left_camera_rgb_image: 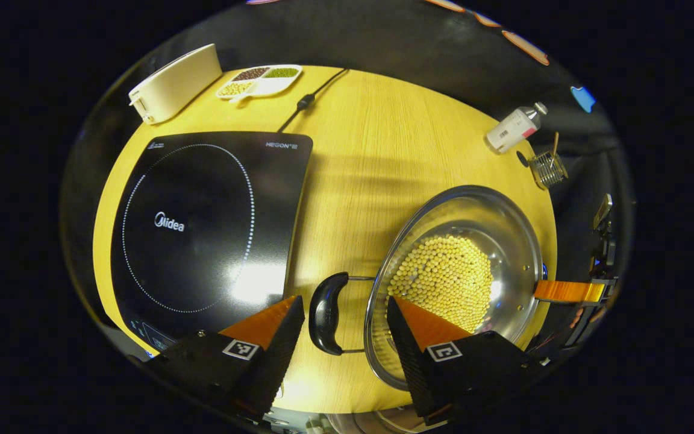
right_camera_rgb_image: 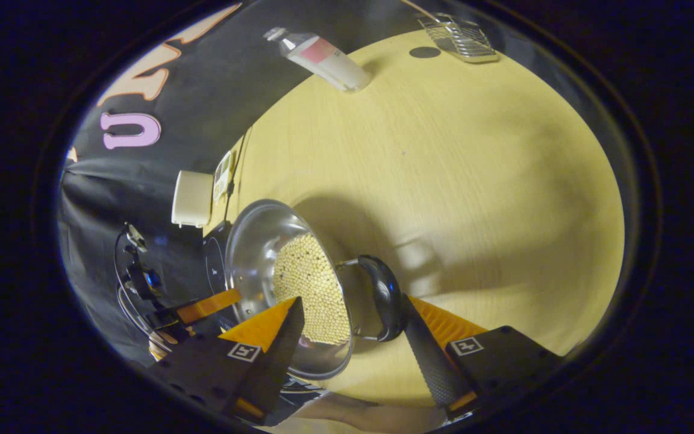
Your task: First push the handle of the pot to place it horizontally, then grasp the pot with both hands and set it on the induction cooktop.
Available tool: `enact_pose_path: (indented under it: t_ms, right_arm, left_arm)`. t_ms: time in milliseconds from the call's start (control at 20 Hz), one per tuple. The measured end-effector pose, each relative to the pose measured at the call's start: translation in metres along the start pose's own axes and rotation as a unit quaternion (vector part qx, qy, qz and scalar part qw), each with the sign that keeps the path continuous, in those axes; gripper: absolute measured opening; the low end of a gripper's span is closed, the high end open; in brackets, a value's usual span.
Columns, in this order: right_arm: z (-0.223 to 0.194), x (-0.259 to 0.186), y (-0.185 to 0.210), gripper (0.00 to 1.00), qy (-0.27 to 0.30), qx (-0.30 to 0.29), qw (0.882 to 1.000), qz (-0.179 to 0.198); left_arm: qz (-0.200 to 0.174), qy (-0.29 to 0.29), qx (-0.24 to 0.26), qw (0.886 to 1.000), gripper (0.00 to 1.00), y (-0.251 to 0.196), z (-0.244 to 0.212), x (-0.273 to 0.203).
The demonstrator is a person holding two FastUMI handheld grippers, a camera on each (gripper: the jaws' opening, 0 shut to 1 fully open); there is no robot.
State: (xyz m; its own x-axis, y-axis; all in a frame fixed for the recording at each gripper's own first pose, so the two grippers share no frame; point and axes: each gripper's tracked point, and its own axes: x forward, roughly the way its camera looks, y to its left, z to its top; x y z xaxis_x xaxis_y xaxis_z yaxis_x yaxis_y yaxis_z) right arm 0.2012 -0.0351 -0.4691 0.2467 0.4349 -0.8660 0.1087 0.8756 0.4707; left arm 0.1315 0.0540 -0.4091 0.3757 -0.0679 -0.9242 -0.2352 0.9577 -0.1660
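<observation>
Here, two open grippers straddle a bean-filled pot's (left_camera_rgb_image: 455, 271) side handles.
Left gripper (left_camera_rgb_image: 345, 313) brackets one handle (left_camera_rgb_image: 326, 313), right gripper (right_camera_rgb_image: 353, 316) the other (right_camera_rgb_image: 385, 297), seemingly ready to lift toward the induction cooktop (left_camera_rgb_image: 202, 229).

Light wood-grain table (left_camera_rgb_image: 377, 150), black cloth wall (right_camera_rgb_image: 214, 78) behind it, dim surroundings, bright overhead light casting soft shadows on the tabletop

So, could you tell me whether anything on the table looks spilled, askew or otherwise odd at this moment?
Nothing looks spilled: the beans all sit inside the pot. The one oddity is the white bottle, which lies on its side near the table's far edge, beside a small wire basket. The induction cooktop lies flat and bare.
</observation>
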Motion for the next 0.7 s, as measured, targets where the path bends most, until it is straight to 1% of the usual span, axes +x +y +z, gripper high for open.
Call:
enact_pose_path:
  t_ms: [50,100,150,200,250,300,350,400,450,500,550,600,700]
  right_arm:
    - [0.001,0.002,-0.001,0.87,0.003,-0.003,1.000,-0.002]
    - [0.001,0.007,-0.003,0.87,0.007,-0.004,1.000,-0.005]
    - [0.003,0.010,-0.006,0.84,0.008,-0.003,1.000,-0.010]
    - [0.004,0.014,-0.008,0.87,0.010,-0.002,1.000,-0.012]
    - [0.004,0.018,-0.011,0.72,0.011,-0.001,1.000,-0.016]
    - [0.006,0.021,-0.014,0.70,0.010,0.001,1.000,-0.021]
    - [0.008,0.023,-0.017,0.63,0.009,0.001,1.000,-0.027]
    - [0.009,0.025,-0.018,0.56,0.010,0.000,1.000,-0.029]
    - [0.007,0.026,-0.018,0.50,0.012,-0.001,0.999,-0.031]
    - [0.004,0.028,-0.022,0.51,0.016,-0.008,0.999,-0.041]
    - [0.005,0.024,-0.022,0.50,0.018,-0.013,0.999,-0.042]
    - [0.005,0.030,-0.024,0.52,0.020,-0.013,0.999,-0.045]
    - [0.005,0.029,-0.023,0.53,0.020,-0.020,0.998,-0.051]
  left_arm:
    - [0.000,0.007,0.001,1.000,0.91,-0.002,0.000,0.005]
    - [0.000,0.014,0.002,1.000,0.84,-0.003,0.000,0.009]
    - [0.000,0.017,0.005,1.000,0.84,-0.004,0.001,0.012]
    - [0.002,0.020,0.009,1.000,0.84,-0.004,0.001,0.016]
    - [0.008,0.023,0.014,1.000,0.84,-0.002,0.002,0.019]
    - [0.013,0.026,0.018,0.999,0.75,0.000,0.002,0.023]
    - [0.017,0.031,0.020,0.999,0.83,0.001,0.002,0.026]
    - [0.020,0.037,0.020,0.999,0.72,0.003,0.001,0.026]
    - [0.023,0.042,0.019,0.999,0.71,0.003,0.001,0.029]
    - [0.023,0.047,0.021,0.998,0.72,0.003,-0.001,0.030]
    - [0.023,0.051,0.025,0.998,0.73,0.003,-0.002,0.033]
    - [0.022,0.052,0.028,0.998,0.72,0.003,-0.001,0.030]
    - [0.020,0.053,0.026,0.998,0.69,0.003,-0.001,0.030]
